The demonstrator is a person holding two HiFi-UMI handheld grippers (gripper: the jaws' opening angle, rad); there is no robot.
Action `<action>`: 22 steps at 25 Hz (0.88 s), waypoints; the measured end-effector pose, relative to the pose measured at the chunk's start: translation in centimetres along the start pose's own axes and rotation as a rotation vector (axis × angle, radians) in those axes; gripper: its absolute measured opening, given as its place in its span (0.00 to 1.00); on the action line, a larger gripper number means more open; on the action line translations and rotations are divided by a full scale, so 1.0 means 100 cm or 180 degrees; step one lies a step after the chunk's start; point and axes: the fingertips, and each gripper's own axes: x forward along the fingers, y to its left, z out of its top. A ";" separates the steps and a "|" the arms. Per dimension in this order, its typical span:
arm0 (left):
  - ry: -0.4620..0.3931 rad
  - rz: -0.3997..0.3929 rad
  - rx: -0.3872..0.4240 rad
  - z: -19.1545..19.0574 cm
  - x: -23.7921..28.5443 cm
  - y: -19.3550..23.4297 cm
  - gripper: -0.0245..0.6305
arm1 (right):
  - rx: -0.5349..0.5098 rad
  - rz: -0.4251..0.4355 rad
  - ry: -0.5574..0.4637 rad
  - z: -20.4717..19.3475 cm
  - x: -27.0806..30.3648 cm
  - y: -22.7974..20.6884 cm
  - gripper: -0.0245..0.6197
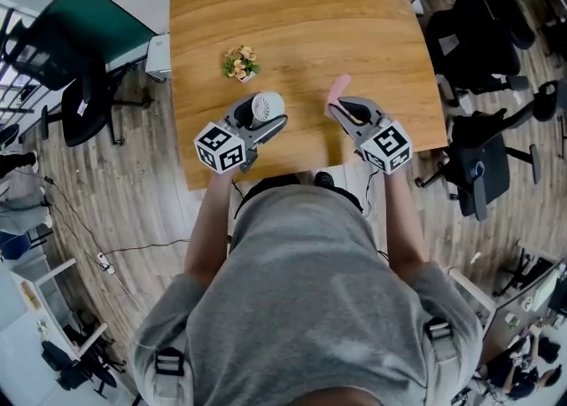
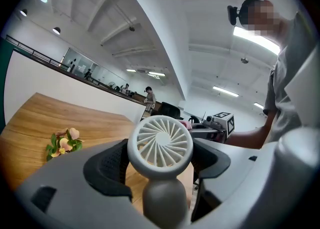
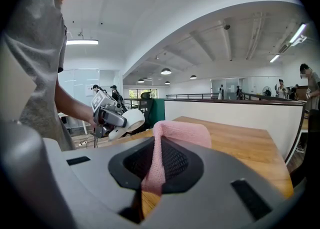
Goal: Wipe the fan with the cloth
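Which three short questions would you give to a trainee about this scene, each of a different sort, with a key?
1. True or false: the right gripper is shut on the fan.
2. Which small thing is on the table, beyond the grippers? A. flowers B. a cup C. a book
3. Fill in: the cloth is ___ in colour.
Key: 1 false, the left gripper holds the fan and the right gripper holds the cloth; 2 A; 3 pink.
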 end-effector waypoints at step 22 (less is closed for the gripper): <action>0.0494 -0.0270 0.0243 -0.031 0.006 0.009 0.60 | 0.0091 -0.0273 0.0249 -0.026 0.011 -0.008 0.09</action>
